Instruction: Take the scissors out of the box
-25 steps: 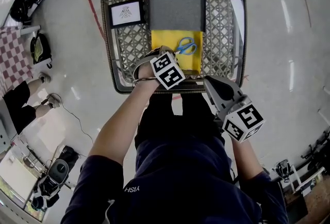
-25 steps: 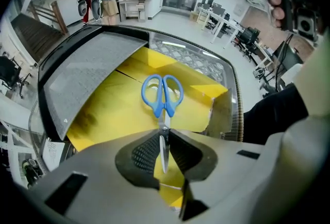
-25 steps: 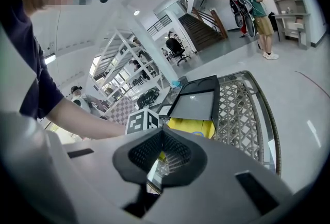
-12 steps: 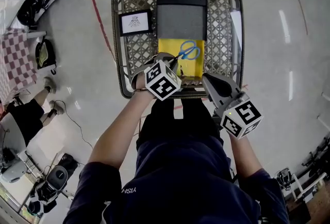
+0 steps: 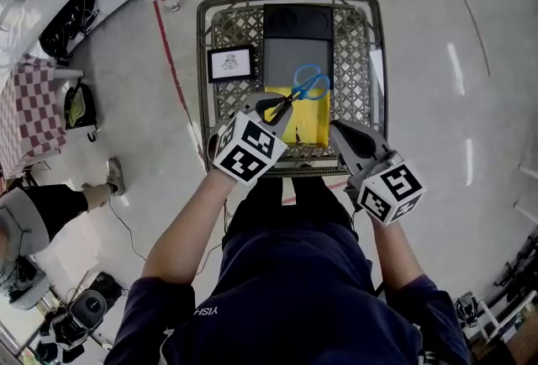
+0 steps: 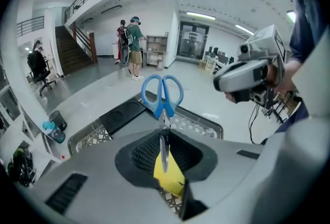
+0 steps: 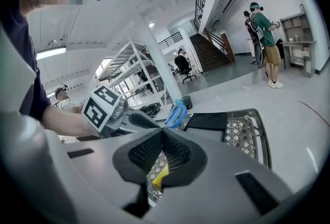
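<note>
The left gripper [image 5: 275,109] was squeezed shut on the scissors [image 5: 304,87]. It held them by the metal blades [image 6: 163,152], and the blue handles [image 6: 162,95] stuck out past the jaws. The scissors hung in the air over the box [image 5: 353,60]. Below them were the yellow sheet [image 5: 313,124] and the near edge of the black tray [image 5: 296,39] that lay inside it. The scissors touched nothing but the gripper.

The right gripper [image 5: 340,134] was by the near rim of the box, just to the right of the left one. Its jaws were pressed together and there was nothing between them.

The box had grey woven sides and stood on the shiny floor [image 5: 437,35]. A small framed picture [image 5: 229,63] lay in it, left of the black tray. A red line [image 5: 172,69] ran along the floor beside the box. Off to the left was a red and white checked cloth [image 5: 25,107]. Far across the room two people [image 6: 131,47] stood near some shelves.
</note>
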Demonstrator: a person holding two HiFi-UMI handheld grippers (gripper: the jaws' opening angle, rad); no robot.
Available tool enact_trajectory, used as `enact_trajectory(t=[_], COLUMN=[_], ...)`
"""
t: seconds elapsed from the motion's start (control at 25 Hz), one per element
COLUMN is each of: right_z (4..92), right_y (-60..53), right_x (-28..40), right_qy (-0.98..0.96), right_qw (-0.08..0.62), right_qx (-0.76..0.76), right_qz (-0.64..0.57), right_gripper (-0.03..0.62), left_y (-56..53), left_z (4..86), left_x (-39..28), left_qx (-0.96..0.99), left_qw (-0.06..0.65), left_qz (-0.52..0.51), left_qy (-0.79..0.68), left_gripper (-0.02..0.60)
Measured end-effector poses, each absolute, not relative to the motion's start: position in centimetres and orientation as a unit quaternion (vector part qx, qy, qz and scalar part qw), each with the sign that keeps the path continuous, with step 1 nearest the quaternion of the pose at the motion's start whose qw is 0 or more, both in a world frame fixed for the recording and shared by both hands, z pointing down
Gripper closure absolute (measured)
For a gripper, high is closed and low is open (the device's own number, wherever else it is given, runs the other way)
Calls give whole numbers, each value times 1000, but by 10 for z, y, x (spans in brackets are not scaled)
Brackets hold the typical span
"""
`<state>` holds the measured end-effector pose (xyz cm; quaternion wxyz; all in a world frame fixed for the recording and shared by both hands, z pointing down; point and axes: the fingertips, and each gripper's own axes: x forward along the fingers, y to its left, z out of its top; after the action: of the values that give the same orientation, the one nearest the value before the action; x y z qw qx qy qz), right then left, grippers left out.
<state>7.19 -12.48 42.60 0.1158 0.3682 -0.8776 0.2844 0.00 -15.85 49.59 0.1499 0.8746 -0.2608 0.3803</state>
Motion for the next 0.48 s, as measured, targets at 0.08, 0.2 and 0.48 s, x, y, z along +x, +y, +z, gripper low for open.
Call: enact_trajectory(t=[0.08,0.2,0.48], right_z=[418,404,377], right_y=[-128,-134,-146], right_x=[73,73,70], right_qy=[-880,-882,-887], right_qw=[114,113,105], right_qx=[371,375,386], right_qz=[275,262,230], right_gripper=[576,576,576], left_y=[-162,-168,-174], left_z=[477,448,387], left_x=[1,0,-9], left_qx=[882,891,910], left_qw=[148,145,133], left_qz=[358,325,255], left_qy=[-270,-281,-299], left_gripper=[508,508,508])
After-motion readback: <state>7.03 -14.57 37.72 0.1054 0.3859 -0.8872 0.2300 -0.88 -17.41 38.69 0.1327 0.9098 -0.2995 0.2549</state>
